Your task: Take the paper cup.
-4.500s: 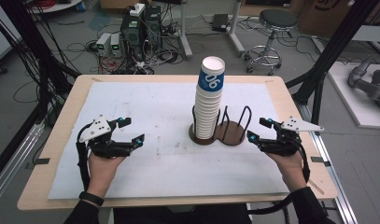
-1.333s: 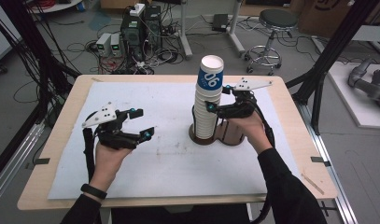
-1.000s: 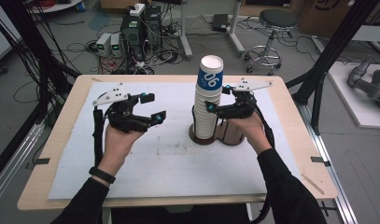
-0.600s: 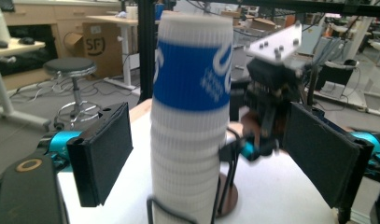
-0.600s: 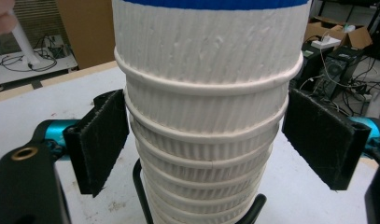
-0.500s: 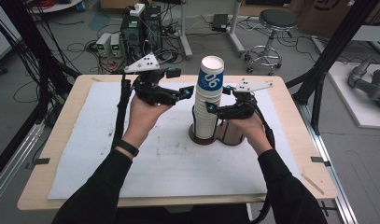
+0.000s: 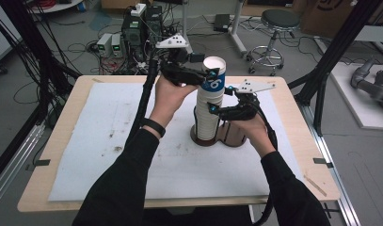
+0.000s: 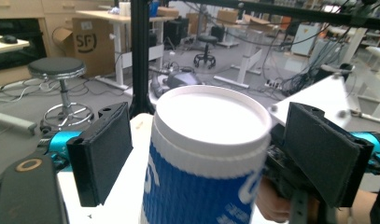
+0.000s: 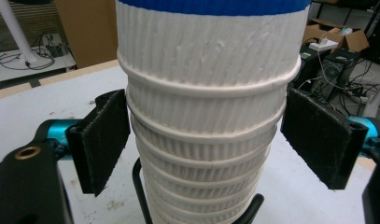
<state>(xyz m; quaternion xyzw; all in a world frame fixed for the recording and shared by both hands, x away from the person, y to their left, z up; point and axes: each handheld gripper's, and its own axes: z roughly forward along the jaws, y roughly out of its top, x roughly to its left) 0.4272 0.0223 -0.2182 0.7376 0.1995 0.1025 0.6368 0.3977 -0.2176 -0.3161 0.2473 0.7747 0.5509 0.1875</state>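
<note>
Paper cup stack (image 7: 209, 109): one tall column of nested ribbed white cups, top cup (image 7: 212, 75) has a blue band with white print. It stands in the left ring of a dark two-ring wire holder (image 7: 230, 135) near the middle of the bench (image 7: 76, 141); right ring holds nothing visible. Cup count not readable from above.

High view: left tool (image 7: 205, 75) up at the top cup, one jaw either side of its rim. Right tool (image 7: 216, 104) lower, at mid-stack, coming in from the right side. Both forearms in dark sleeves. White mat covers most of the bench top.

Left tool's view: top cup (image 8: 208, 154) sits between the two black pads (image 8: 101, 151), white rim facing the camera, cup interior looks empty. Small gap visible on the left pad; right pad sits very close to the rim, contact not certain. Reads as released, straddling the cup, not clenched.

Right tool's view: stack (image 9: 206, 116) between the pads (image 9: 100, 140), about seven rolled rims countable below the blue band. Clear gaps both sides, so released, nothing gripped; jaws have just been closing in on the stack. Holder wire (image 9: 143, 200) visible at the bottom.
</note>
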